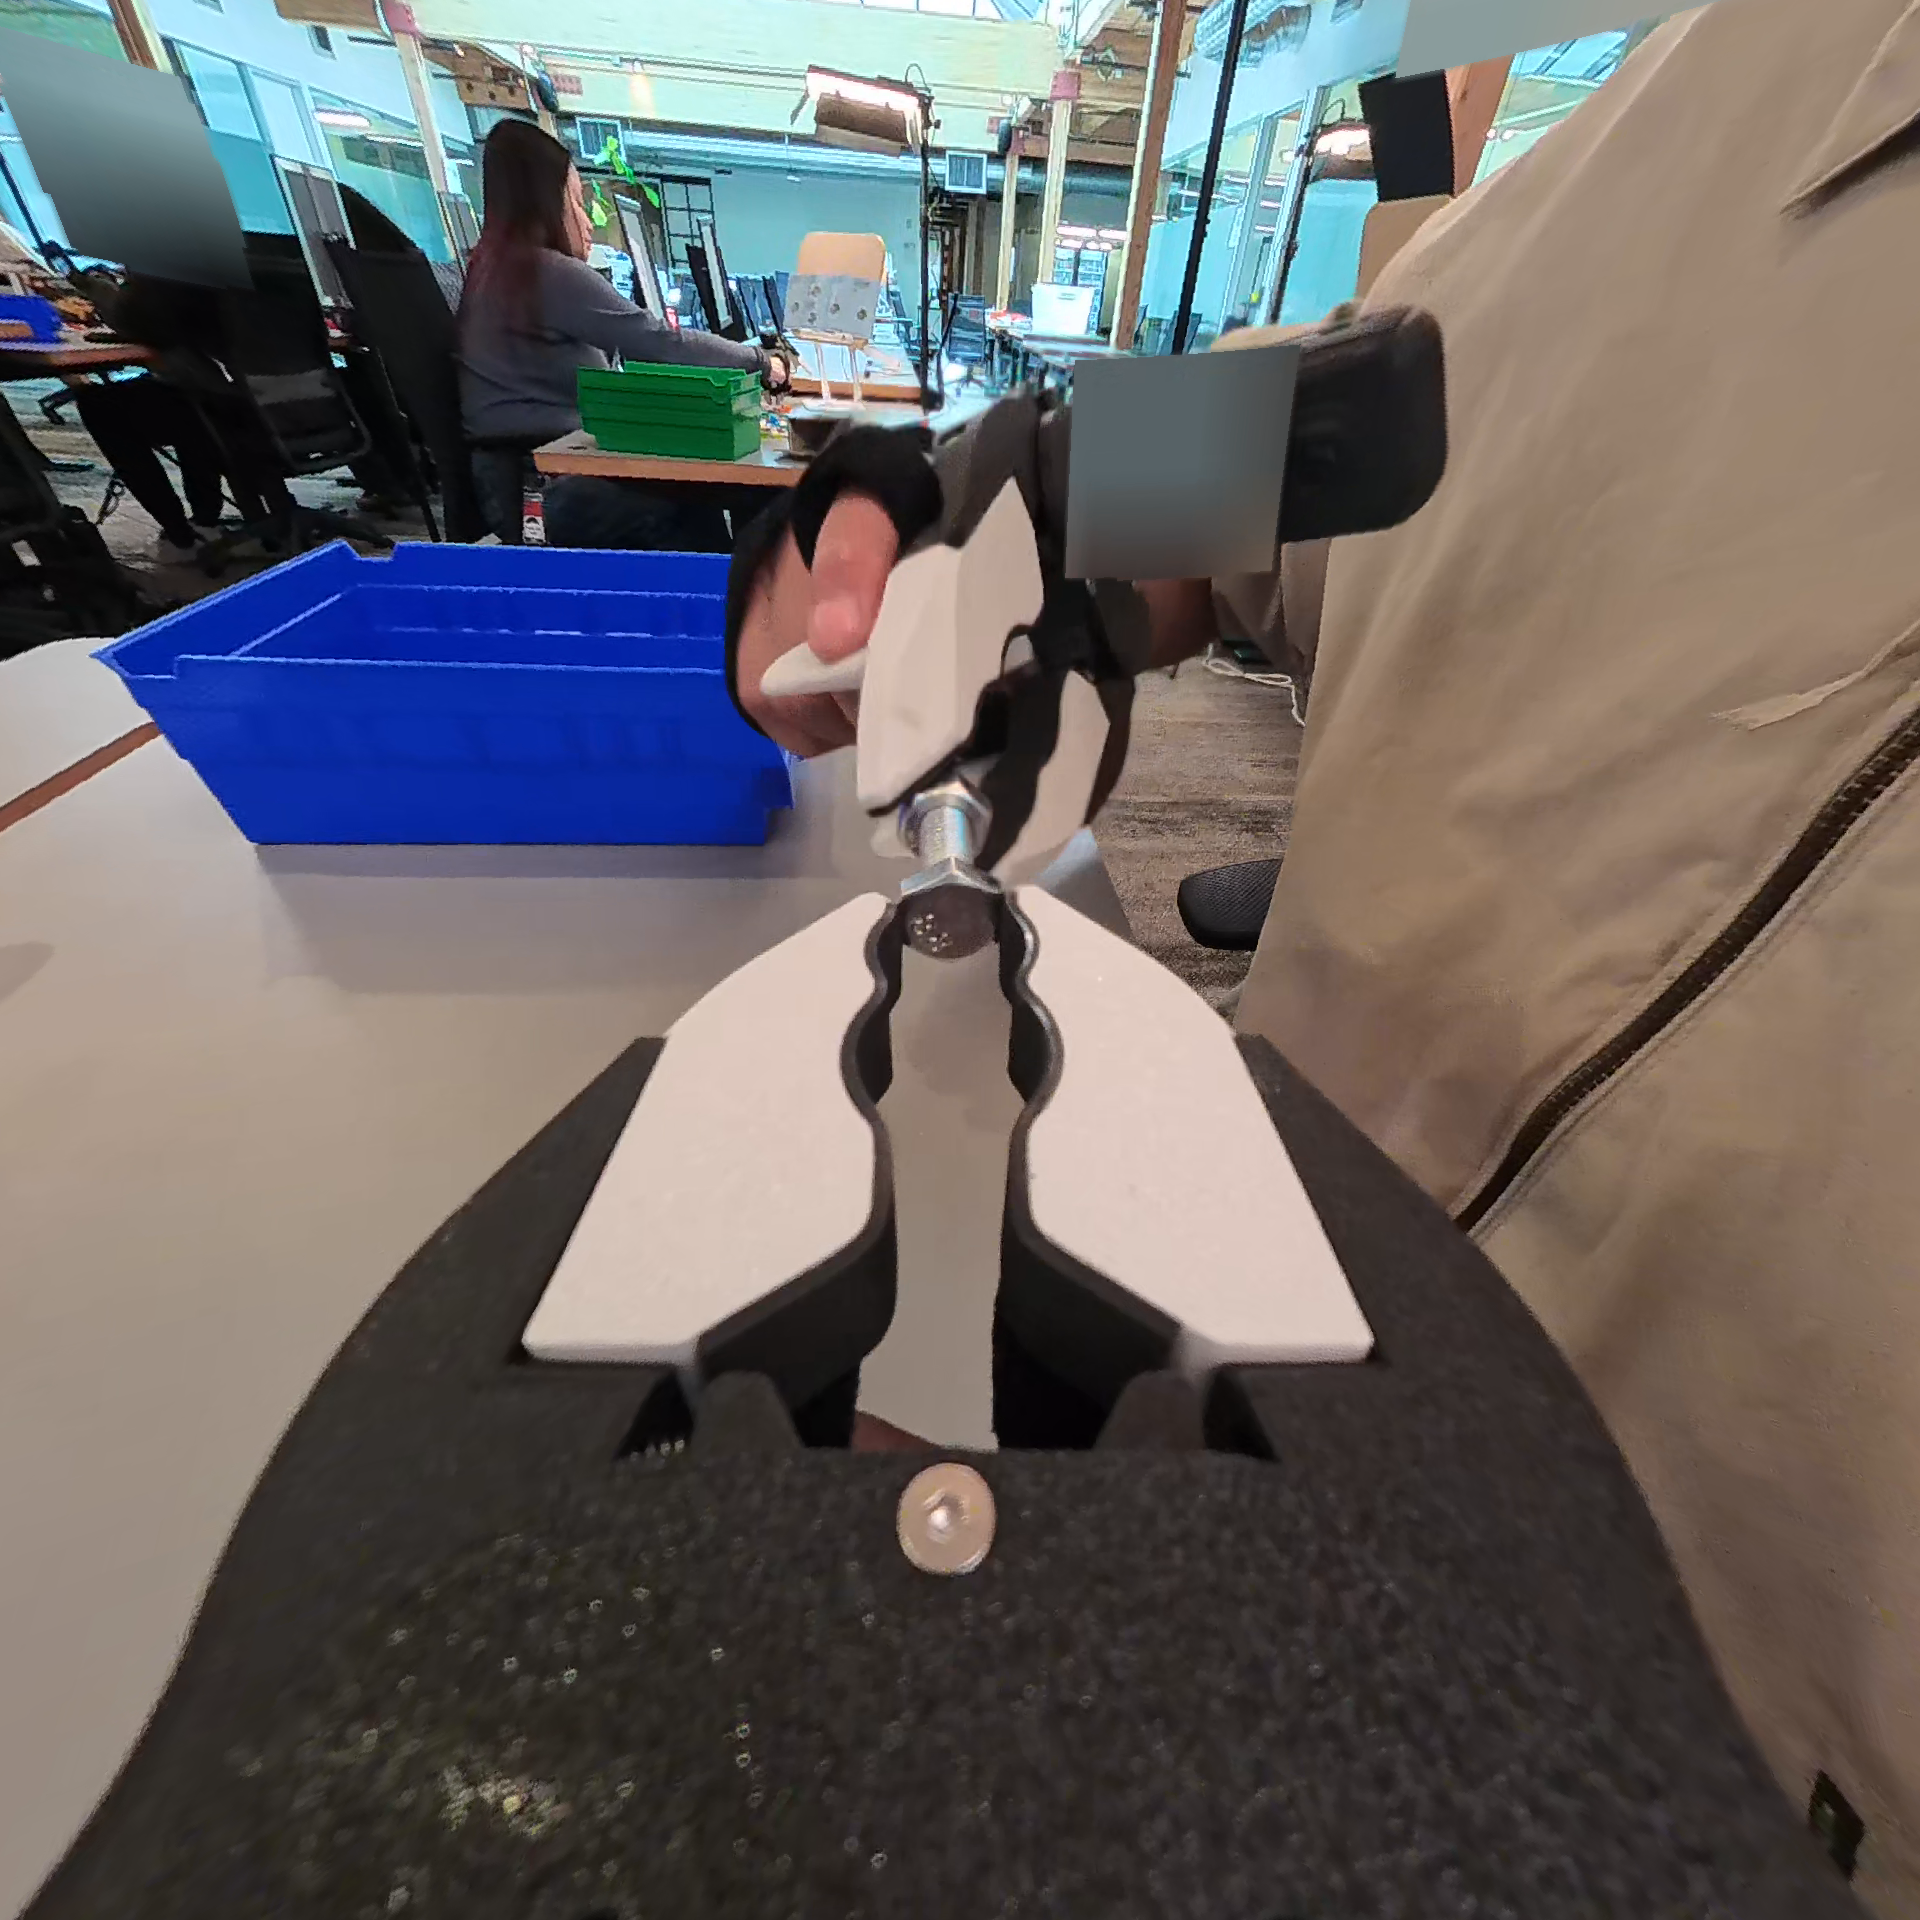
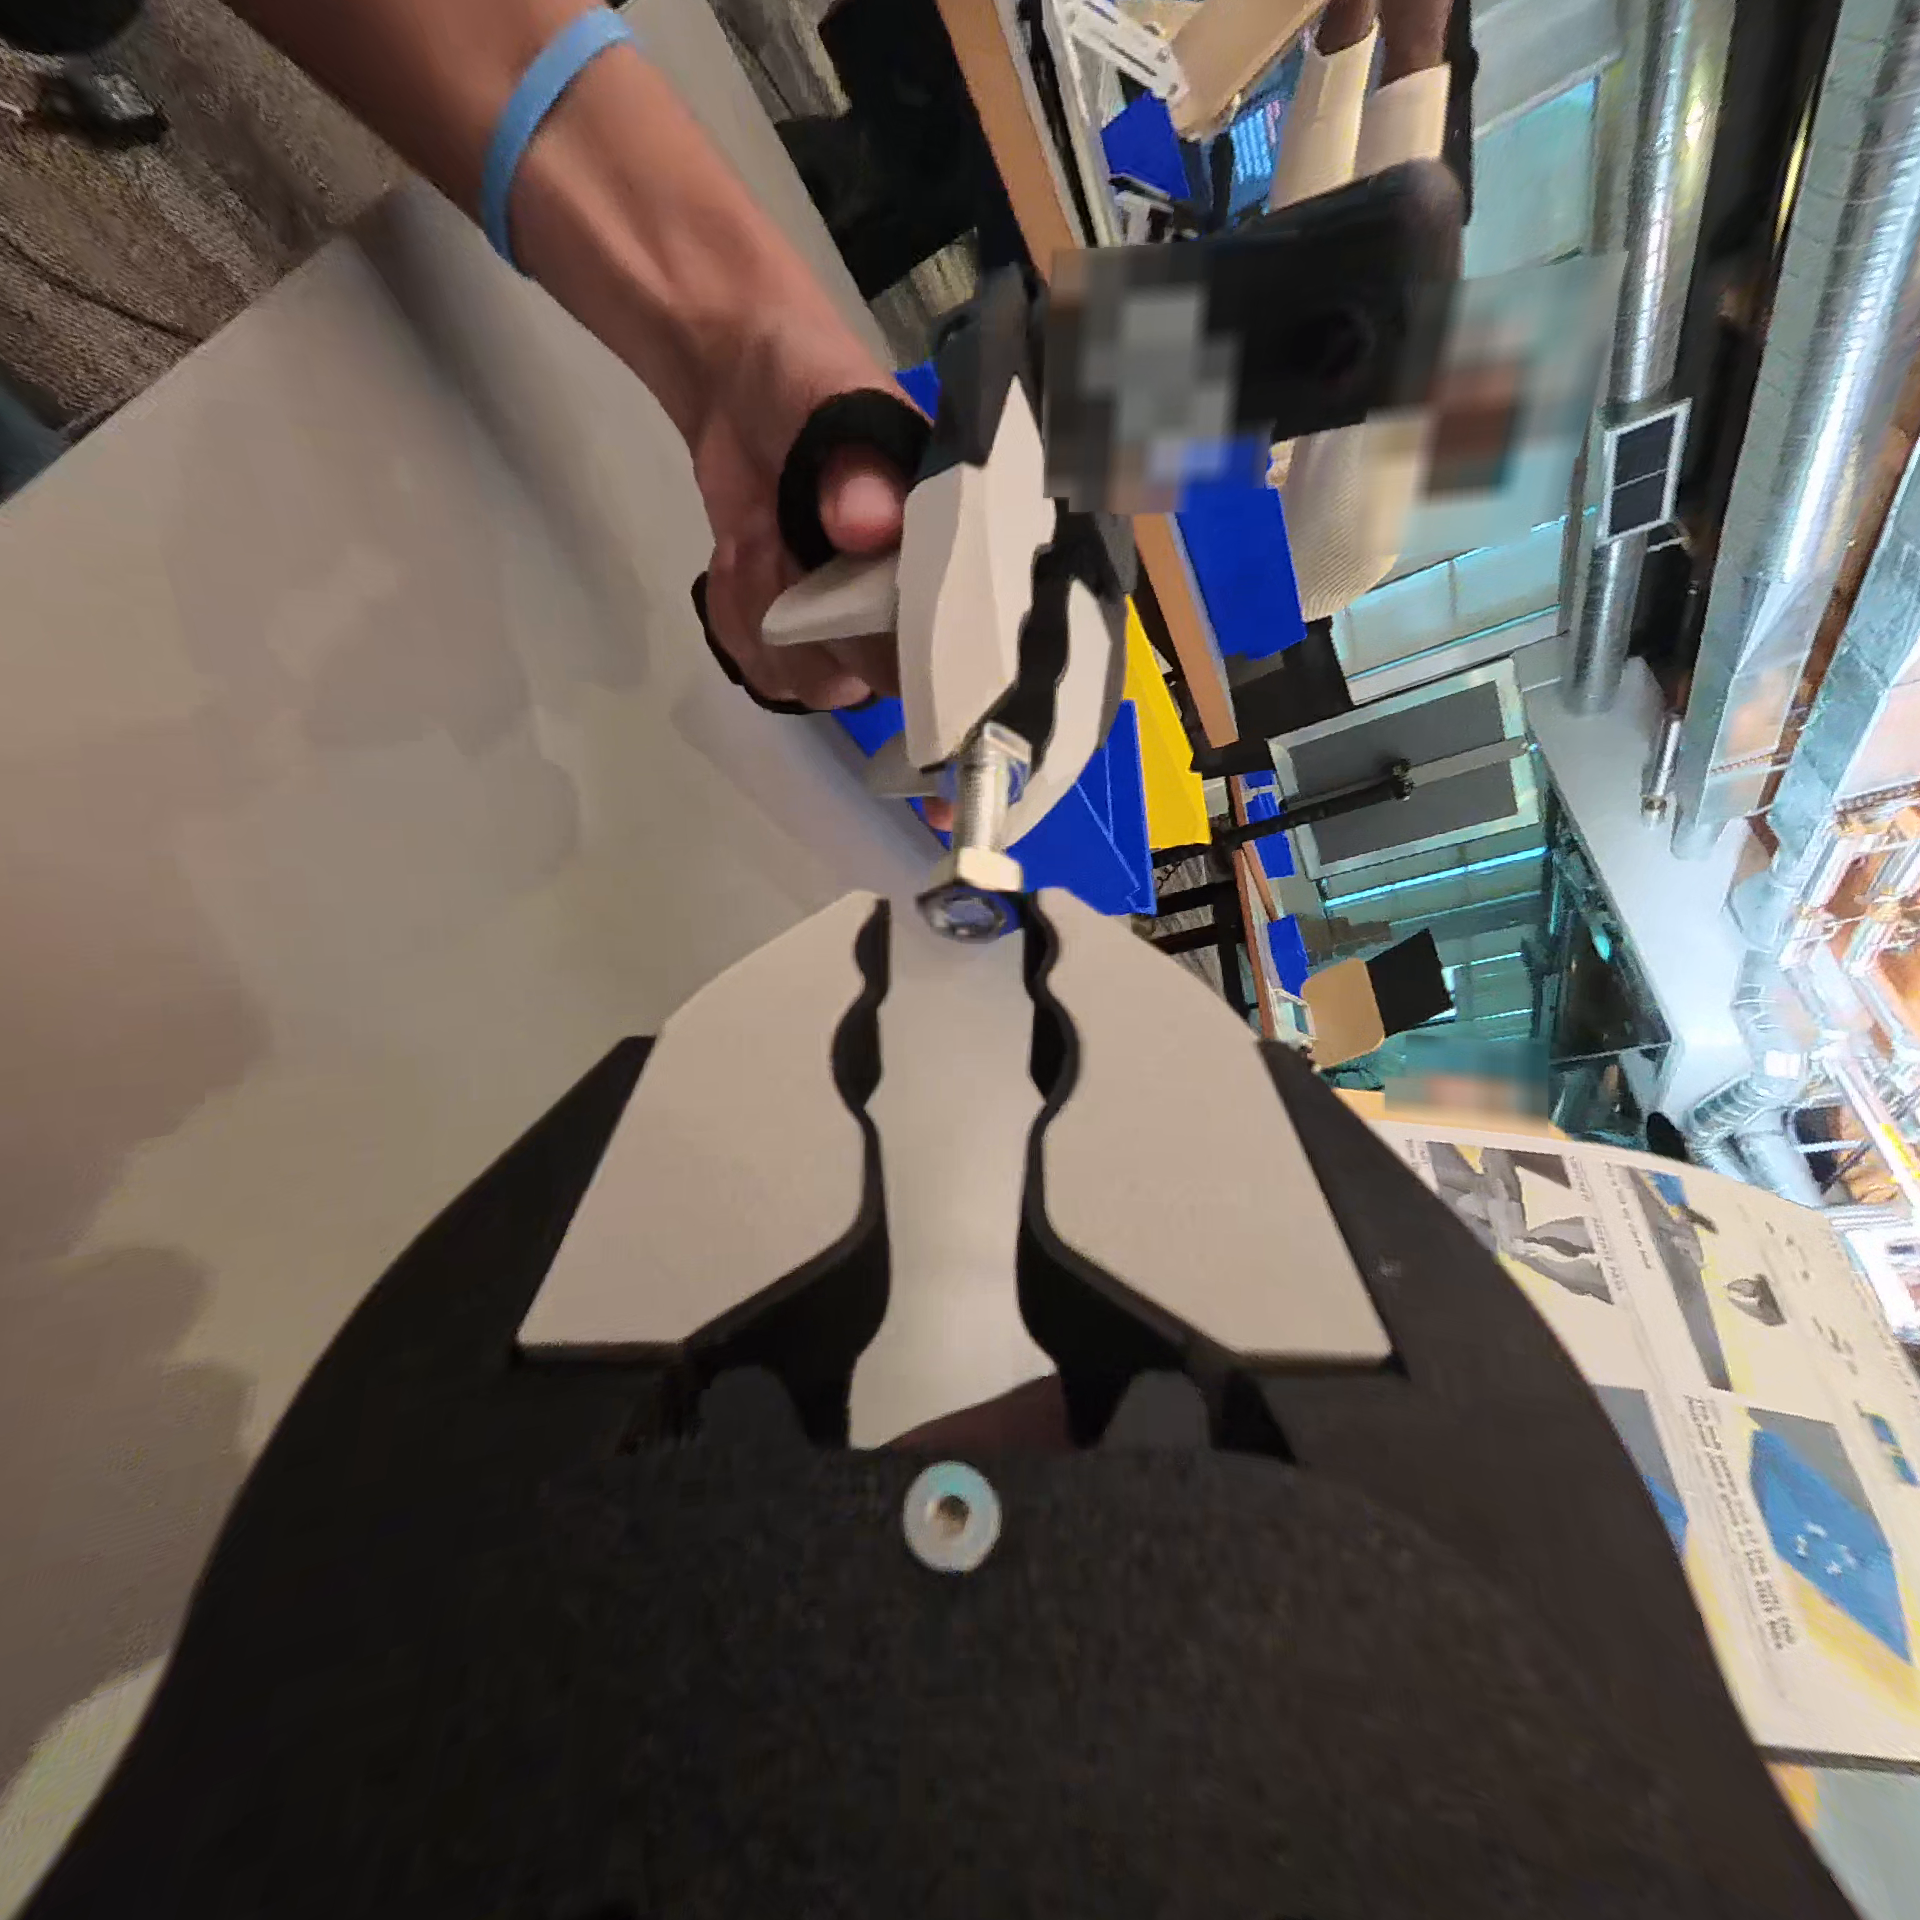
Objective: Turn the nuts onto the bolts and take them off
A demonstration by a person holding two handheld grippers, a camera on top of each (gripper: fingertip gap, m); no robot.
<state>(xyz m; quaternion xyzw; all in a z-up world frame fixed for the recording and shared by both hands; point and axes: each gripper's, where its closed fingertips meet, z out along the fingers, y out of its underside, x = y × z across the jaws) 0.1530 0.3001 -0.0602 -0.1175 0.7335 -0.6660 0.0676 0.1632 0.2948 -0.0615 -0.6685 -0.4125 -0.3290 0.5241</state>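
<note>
A silver bolt [image 1: 940, 844] with a nut [image 2: 968, 883] on its thread is held in the air between my two grippers, above the grey table [image 1: 312, 1091]. My left gripper [image 1: 945, 927] is shut on the bolt's hex head [image 1: 948, 914]. It also shows in the right wrist view [image 2: 992, 756], gripping that head. My right gripper [image 2: 964, 916] is shut on the nut at the free end of the thread. In the left wrist view it [image 1: 930, 821] comes in from above and clamps the far end of the bolt.
A blue bin [image 1: 468, 727] stands on the table to the far left. A person's tan jacket [image 1: 1610, 831] fills the right side. A printed sheet [image 2: 1683, 1403] lies at the table's edge. Green bins [image 1: 670, 410] sit on a far table beside a seated person.
</note>
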